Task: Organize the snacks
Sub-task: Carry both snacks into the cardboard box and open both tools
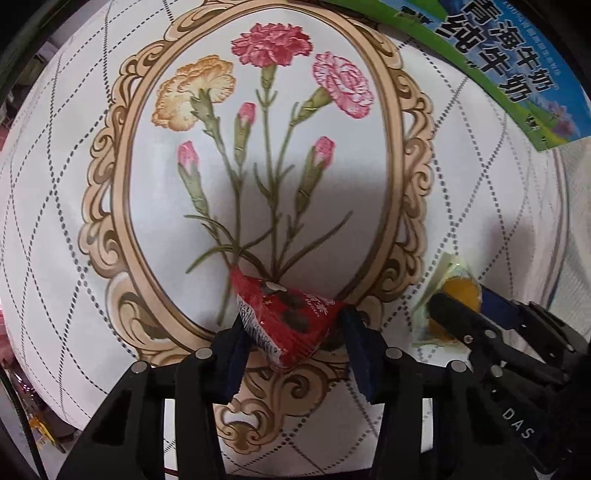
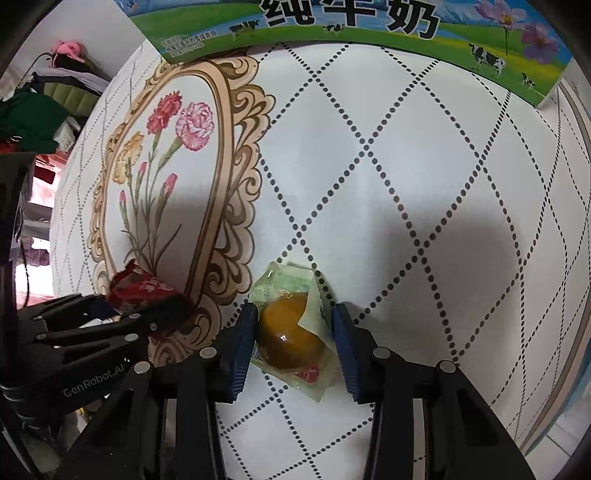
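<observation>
A red triangular snack packet [image 1: 288, 317] sits between the fingers of my left gripper [image 1: 293, 328], which touch both its sides. It also shows in the right wrist view [image 2: 144, 291], with the left gripper [image 2: 147, 314] around it. A clear packet with a round orange-brown cake [image 2: 288, 332] lies on the cloth between the fingers of my right gripper [image 2: 293, 332]. The left pad touches it; a gap shows at the right pad. In the left wrist view the cake packet [image 1: 454, 291] and right gripper [image 1: 465, 310] are at the right.
A white tablecloth [image 2: 424, 184] with dotted diamonds and a framed carnation print [image 1: 258, 147] covers the table. A green and blue milk carton box [image 2: 351, 33] stands at the far edge; it also shows in the left wrist view [image 1: 517, 66]. Clothes [image 2: 33, 118] lie beyond the left edge.
</observation>
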{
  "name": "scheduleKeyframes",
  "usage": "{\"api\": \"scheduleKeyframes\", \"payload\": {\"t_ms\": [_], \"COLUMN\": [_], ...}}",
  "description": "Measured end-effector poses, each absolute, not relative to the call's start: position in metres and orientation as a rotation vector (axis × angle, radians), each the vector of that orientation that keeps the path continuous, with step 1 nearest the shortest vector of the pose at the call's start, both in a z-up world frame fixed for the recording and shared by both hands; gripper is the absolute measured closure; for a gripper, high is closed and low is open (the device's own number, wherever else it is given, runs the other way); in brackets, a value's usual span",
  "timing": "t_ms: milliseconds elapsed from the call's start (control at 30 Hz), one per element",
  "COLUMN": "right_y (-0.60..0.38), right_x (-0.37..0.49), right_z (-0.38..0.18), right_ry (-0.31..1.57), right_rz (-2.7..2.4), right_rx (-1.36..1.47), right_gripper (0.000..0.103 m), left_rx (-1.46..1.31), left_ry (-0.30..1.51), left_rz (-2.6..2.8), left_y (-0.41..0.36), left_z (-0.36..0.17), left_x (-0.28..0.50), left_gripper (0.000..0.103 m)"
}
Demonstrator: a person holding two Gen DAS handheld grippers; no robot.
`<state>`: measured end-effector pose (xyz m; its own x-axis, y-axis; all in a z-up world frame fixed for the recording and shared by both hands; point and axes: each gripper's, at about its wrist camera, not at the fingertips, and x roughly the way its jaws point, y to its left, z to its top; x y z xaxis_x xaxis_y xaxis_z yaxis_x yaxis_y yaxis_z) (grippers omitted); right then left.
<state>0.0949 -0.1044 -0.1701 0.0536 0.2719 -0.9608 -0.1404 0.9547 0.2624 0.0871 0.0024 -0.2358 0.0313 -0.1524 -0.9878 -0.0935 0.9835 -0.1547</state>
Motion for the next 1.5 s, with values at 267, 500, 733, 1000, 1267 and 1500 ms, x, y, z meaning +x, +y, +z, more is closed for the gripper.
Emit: {"api": "scheduleKeyframes", "payload": {"t_ms": [267, 500, 733, 1000, 1267, 1500], "right_y": [-0.138, -0.169, -0.205, -0.237, -0.235, -0.232], "right_x": [0.083, 0.089, 0.112, 0.184, 0.291, 0.36], "right_z": [-0.151, -0.112, -0.043, 0.014, -0.009, -0.059], "right_ry": [1.455, 1.386, 1.229, 1.076, 1.132, 1.256], "right_rz": [0.342, 0.357, 0.354, 0.319, 0.284, 0.242], "right_rx": [0.169, 0.254, 0.323, 0.356, 0.365, 0.361], "right_gripper": [0.059, 0.059, 0.059, 0.059, 0.059, 0.057], "left_rx": [-0.204, -0.259, -0.255, -0.16, -0.049, -0.012], "left_ry": [1.521, 1.463, 1.329, 1.196, 1.246, 1.358], "left_rz": [-0.108, -0.196, -0.314, -0.351, -0.268, -0.23], "left_y": [-0.024, -0.056, -0.087, -0.075, -0.061, -0.065], "left_z": [-0.206, -0.157, -0.077, -0.03, -0.05, -0.093], "left_x": [0.095, 0.117, 0.165, 0.244, 0.327, 0.379], "left_gripper": [0.059, 0.059, 0.059, 0.059, 0.059, 0.059]}}
